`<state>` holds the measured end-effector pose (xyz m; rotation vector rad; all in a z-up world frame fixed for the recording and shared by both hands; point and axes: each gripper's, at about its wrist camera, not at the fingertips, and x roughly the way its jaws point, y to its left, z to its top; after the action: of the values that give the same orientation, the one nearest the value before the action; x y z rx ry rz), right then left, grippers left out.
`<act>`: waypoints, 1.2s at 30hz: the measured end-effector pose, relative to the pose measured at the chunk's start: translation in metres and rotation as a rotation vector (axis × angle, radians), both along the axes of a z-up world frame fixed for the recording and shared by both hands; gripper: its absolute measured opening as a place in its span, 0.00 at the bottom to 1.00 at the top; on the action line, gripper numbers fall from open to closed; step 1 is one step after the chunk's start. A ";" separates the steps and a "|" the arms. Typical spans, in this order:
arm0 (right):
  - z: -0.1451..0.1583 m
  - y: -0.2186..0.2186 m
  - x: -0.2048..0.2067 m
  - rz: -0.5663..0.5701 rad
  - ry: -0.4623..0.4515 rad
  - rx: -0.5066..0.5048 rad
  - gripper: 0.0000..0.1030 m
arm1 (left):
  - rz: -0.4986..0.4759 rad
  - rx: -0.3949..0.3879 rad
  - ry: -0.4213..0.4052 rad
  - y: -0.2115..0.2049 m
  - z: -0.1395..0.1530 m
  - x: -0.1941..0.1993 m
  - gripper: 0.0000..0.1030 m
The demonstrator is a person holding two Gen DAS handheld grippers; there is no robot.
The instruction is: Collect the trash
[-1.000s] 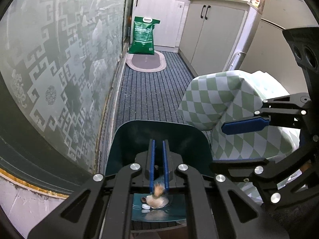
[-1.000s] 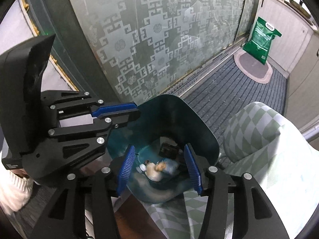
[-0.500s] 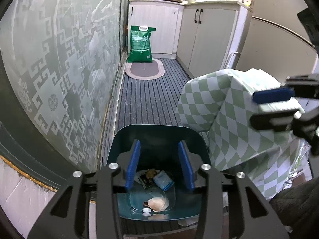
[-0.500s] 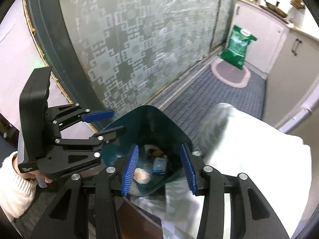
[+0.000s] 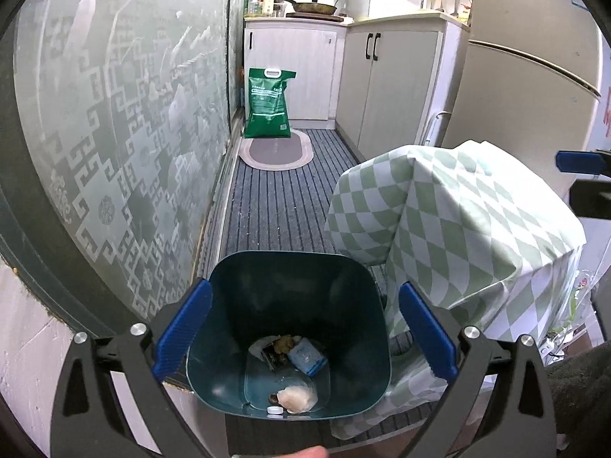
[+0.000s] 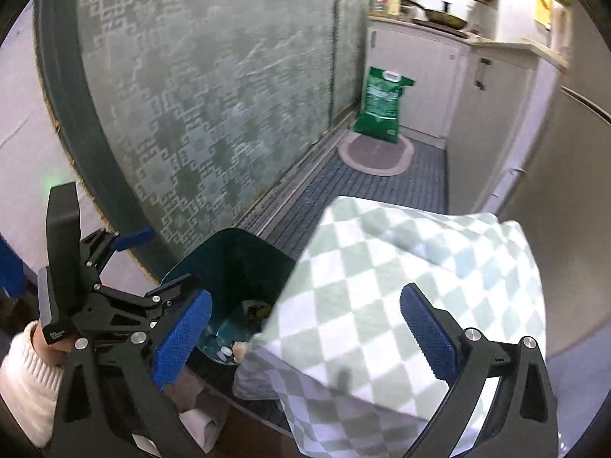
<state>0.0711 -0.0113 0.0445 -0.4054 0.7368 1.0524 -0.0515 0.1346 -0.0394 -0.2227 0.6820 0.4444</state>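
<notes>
Trash (image 5: 296, 399) lay in the bin (image 5: 290, 278); left gripper (image 5: 305, 334) and right gripper (image 6: 305, 337) jaws had just spread wide, nothing between them.

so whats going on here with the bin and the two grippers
A person is collecting trash with a hand-held gripper in each hand. The left hand-held gripper is above the dark green bin, its jaws having just opened wide with nothing between them. Trash already lies at the bottom: a blue packet, a pale crumpled lump and a white cap. The right hand-held gripper has also just opened and is empty, over the checked cloth beside the bin.
</notes>
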 end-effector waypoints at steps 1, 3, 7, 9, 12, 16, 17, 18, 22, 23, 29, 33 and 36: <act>0.001 -0.004 0.001 -0.009 0.005 0.007 0.97 | 0.002 0.006 0.001 -0.001 0.001 0.001 0.97; 0.002 -0.012 0.002 -0.025 0.013 0.017 0.97 | 0.011 0.016 0.001 -0.004 0.003 0.001 0.97; 0.007 -0.026 0.000 -0.033 -0.001 0.016 0.97 | 0.022 0.011 -0.015 -0.008 0.006 0.000 0.97; 0.008 -0.029 -0.002 -0.033 -0.010 0.020 0.97 | 0.022 0.002 -0.025 -0.010 0.006 -0.002 0.97; 0.008 -0.033 -0.003 -0.033 -0.013 0.022 0.97 | 0.017 0.007 -0.039 -0.013 0.007 -0.004 0.97; 0.008 -0.034 -0.005 -0.033 -0.037 0.026 0.97 | 0.032 0.033 -0.033 -0.015 0.007 -0.004 0.97; 0.007 -0.034 -0.005 -0.034 -0.037 0.026 0.97 | 0.033 0.038 -0.033 -0.016 0.008 -0.004 0.97; 0.006 -0.034 -0.004 -0.032 -0.033 0.027 0.97 | 0.034 0.044 -0.032 -0.017 0.008 -0.003 0.97; 0.002 -0.032 -0.001 -0.029 -0.030 0.011 0.97 | 0.027 0.082 -0.015 -0.020 0.007 -0.001 0.97; 0.001 -0.032 -0.001 -0.028 -0.030 0.004 0.97 | 0.023 0.083 -0.013 -0.021 0.006 0.000 0.97; -0.001 -0.030 -0.001 -0.025 -0.034 -0.002 0.97 | 0.014 0.091 -0.018 -0.024 0.007 0.000 0.97; -0.001 -0.030 -0.002 -0.018 -0.032 0.003 0.97 | 0.015 0.091 -0.020 -0.024 0.008 0.000 0.97; 0.000 -0.030 -0.003 -0.014 -0.035 0.008 0.97 | 0.011 0.086 -0.025 -0.024 0.009 0.000 0.97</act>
<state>0.0684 -0.0410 0.0444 -0.4104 0.7035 1.0321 -0.0512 0.1108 -0.0307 -0.1509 0.6357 0.4800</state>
